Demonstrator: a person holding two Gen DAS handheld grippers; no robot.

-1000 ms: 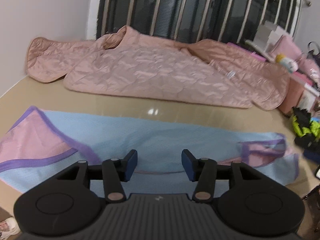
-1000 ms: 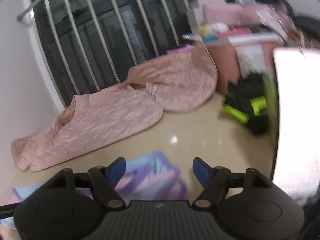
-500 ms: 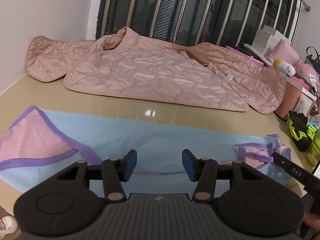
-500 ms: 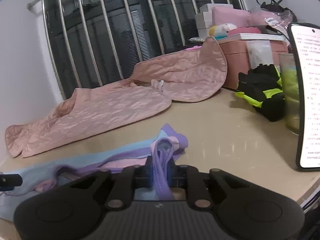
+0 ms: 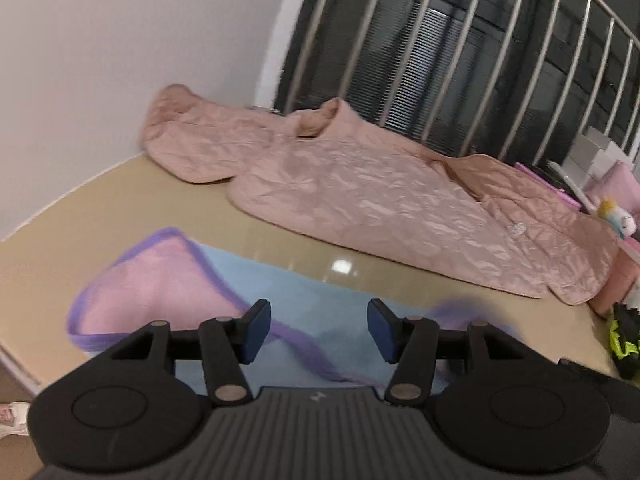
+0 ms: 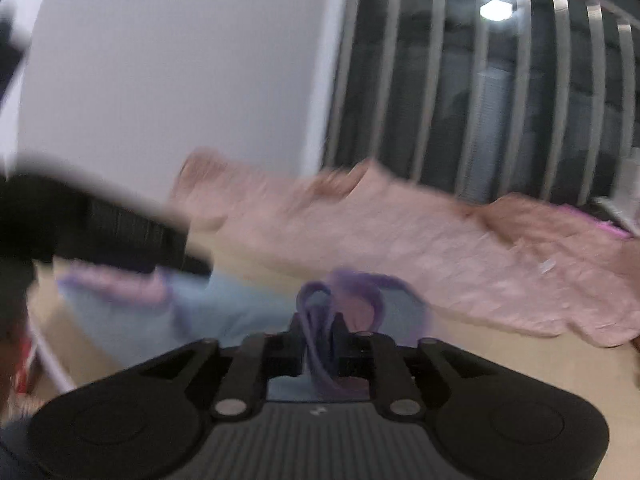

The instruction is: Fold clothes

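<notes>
Surface: glossy beige tabletop (image 5: 120,216), white wall (image 5: 120,40) on the left, dark window behind metal bars (image 5: 440,60).
Task garment: light blue garment (image 5: 320,300) with purple trim and pink lining, spread flat along the near edge of the tabletop; one end folded back, pink side up, at left.
Second garment: pink quilted jacket (image 5: 380,196), laid out behind the blue one, well apart from it, along the window.
Left gripper (image 5: 316,330): jaws wide apart, nothing between the blue pads; hovers over the near middle of the garment, above a purple trim line. Contact with the cloth cannot be judged from this angle.
Right gripper (image 6: 318,346): jaws together, clamped on a bunched fold of purple-trimmed cloth (image 6: 316,320); the pinched fold stands up between the fingers, the rest of the garment trailing to the left.
Right-wrist view: heavily blurred; the dark shape at left (image 6: 100,228) is probably the other gripper.
Clutter: black and neon-yellow gloves (image 5: 624,340) at the right edge, pink boxes (image 5: 616,288) and a small plush toy (image 5: 618,218) by the jacket's far end.
Floor: a white shoe (image 5: 10,418) below the table, at far left.
</notes>
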